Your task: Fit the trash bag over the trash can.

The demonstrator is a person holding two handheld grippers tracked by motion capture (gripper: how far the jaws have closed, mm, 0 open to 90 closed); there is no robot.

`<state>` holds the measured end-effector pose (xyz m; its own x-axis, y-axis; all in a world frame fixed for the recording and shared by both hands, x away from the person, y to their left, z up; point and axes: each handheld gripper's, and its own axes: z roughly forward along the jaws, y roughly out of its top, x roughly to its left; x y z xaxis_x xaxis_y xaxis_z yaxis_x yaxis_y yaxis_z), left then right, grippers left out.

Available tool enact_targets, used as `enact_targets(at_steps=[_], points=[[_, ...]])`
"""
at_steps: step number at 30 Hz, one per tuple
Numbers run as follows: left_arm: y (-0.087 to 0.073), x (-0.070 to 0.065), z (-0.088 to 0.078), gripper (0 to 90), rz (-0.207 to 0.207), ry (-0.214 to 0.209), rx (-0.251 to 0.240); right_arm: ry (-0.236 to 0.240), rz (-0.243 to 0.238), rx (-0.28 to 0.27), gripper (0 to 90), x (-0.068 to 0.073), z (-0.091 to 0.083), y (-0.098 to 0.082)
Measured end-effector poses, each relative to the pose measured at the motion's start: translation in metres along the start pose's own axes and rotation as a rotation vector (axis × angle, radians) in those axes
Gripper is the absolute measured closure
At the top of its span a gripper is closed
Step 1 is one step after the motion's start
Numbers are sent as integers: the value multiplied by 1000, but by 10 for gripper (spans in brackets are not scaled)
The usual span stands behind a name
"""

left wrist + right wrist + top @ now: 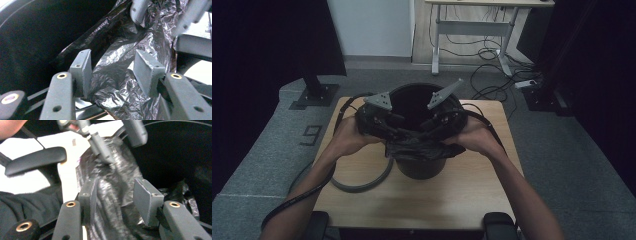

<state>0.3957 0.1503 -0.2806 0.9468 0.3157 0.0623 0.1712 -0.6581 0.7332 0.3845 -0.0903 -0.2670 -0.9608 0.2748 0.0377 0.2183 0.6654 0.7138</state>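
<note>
Nearest the camera, two forearms reached over the wooden table (362, 195) toward a black bin (419, 167). Left gripper (112, 72) — jaws parted, crumpled black bag (117, 82) between them, pads not pressing. Right gripper (116, 197) — likewise parted around the bag's bunched plastic draped over the bin's near rim.

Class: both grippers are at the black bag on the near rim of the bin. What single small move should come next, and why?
Probably close the left gripper on the bag. In the left gripper view the crinkled plastic lies between its pads, which stand apart from it on the right side, so nothing is held firmly yet. The bag is bunched on the bin's near rim, not spread around it.
</note>
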Motion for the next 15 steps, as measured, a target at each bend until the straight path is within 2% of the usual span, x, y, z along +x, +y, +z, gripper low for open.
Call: enact_targets(at_steps=[2,5,7,10,12,15], points=[[0,0,-1,470,0,0,-6,-18,-20,36,535,4,4,-1],[0,1,-7,437,-7,-20,-33,-29,-38,86,640,5,11,-5],[-1,1,-12,420,-14,-41,-60,1,-50,73,738,6,12,-6],[-3,2,-17,418,-21,-44,-84,-9,-61,52,795,8,5,-4],[-1,2,-19,418,-21,-51,-95,7,-54,33,883,6,1,-2],[3,0,-20,417,-5,-47,-99,-8,-40,20,885,2,-3,4]])
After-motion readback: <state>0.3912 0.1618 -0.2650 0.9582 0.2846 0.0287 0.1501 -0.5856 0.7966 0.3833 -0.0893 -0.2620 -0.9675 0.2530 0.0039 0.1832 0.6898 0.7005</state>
